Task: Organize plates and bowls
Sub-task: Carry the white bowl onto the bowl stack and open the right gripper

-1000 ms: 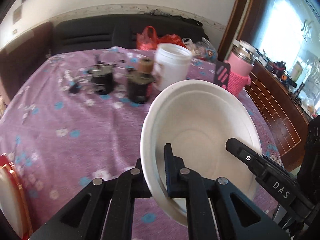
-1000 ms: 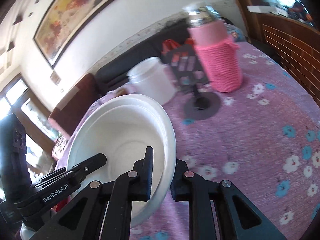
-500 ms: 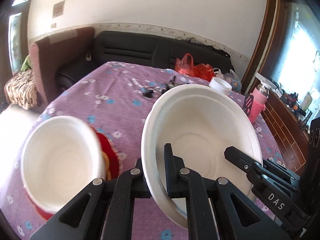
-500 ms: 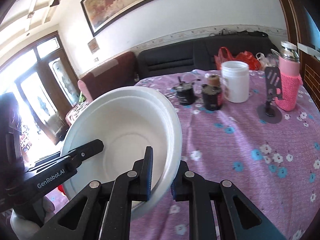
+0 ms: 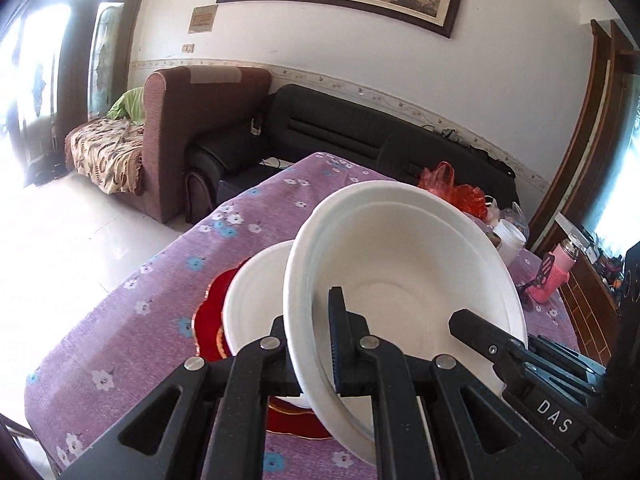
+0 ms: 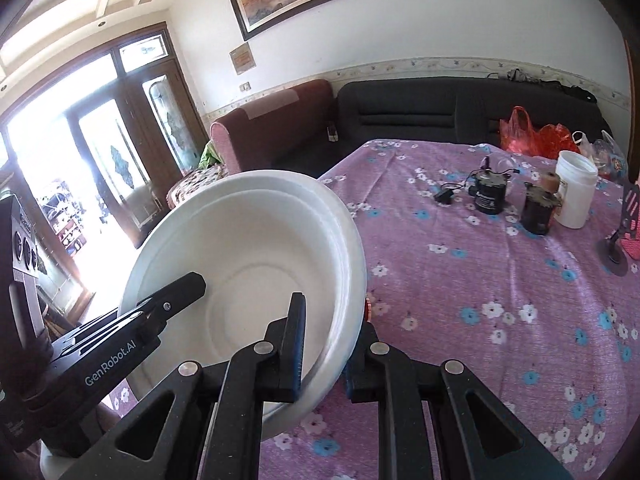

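Note:
Both grippers hold one large white bowl (image 5: pixel 404 276) in the air, tilted, over the purple flowered tablecloth. My left gripper (image 5: pixel 314 344) is shut on its left rim. My right gripper (image 6: pixel 326 344) is shut on its right rim; the bowl shows in the right wrist view (image 6: pixel 248 276) too. The rim looks doubled, as if two bowls are nested. Below and left of it a smaller white bowl (image 5: pixel 256 300) sits on a red plate (image 5: pixel 210 312) near the table's left edge, partly hidden by the held bowl.
At the far side of the table stand a white jar (image 6: pixel 576 194), two dark cans (image 6: pixel 490 196), a phone stand (image 6: pixel 624 232) and a pink-sleeved bottle (image 5: pixel 558 276). Red bags (image 6: pixel 532 130) lie beyond. Sofas stand behind the table (image 6: pixel 500 300).
Both grippers have carried the white bowl leftward across the table. The small white bowl on the red plate came into view and now lies just under the held bowl's left side.

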Demonstrator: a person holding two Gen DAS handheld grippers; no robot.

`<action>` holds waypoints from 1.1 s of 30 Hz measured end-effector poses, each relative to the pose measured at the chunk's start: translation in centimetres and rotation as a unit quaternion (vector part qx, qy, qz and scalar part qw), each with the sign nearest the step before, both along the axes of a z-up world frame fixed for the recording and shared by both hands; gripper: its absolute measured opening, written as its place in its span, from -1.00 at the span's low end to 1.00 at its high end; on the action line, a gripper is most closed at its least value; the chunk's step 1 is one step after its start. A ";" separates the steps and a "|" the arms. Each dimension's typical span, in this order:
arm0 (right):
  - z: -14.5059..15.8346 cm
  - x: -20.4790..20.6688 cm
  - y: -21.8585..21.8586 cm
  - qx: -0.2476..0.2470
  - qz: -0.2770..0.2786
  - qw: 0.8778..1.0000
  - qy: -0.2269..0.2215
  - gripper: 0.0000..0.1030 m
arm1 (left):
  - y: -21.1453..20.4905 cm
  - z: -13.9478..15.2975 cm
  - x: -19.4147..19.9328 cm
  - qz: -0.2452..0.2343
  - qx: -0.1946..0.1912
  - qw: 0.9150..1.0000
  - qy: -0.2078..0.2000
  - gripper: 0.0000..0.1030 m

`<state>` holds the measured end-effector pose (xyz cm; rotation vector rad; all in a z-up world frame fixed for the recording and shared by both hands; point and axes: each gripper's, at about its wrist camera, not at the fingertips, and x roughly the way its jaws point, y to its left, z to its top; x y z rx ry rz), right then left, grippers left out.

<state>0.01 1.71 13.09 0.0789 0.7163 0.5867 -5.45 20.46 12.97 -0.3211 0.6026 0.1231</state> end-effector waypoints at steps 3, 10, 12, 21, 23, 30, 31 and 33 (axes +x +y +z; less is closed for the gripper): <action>-0.2 0.0 2.7 -0.018 0.008 1.000 -0.001 -0.65 | 1.9 -0.5 0.2 0.011 -0.002 1.000 0.005 -0.84; -1.3 1.1 5.9 -0.045 0.007 0.999 0.011 -0.64 | 3.8 -1.7 2.1 0.012 0.013 0.999 0.028 -0.84; -1.8 1.5 6.3 -0.046 0.007 0.999 0.019 -0.64 | 3.9 -2.0 2.7 0.013 0.017 0.999 0.038 -0.84; -4.0 3.0 7.1 -0.054 0.001 0.998 0.045 -0.64 | 4.1 -3.7 4.0 0.012 0.026 0.998 0.060 -0.84; -4.4 3.3 7.0 -0.053 -0.002 0.997 0.051 -0.64 | 3.9 -3.8 4.1 0.016 0.036 0.998 0.058 -0.84; -5.3 4.3 6.8 -0.047 -0.014 0.997 0.062 -0.66 | 3.8 -3.5 4.1 0.027 0.059 0.997 0.049 -0.18; -5.3 4.4 6.9 -0.049 -0.014 0.997 0.061 -0.66 | 3.8 -3.3 3.8 0.032 0.063 0.997 0.045 -0.06; -5.3 4.4 7.0 -0.053 -0.014 0.997 0.058 -0.66 | 4.0 -3.0 3.4 0.039 0.064 0.996 0.037 0.13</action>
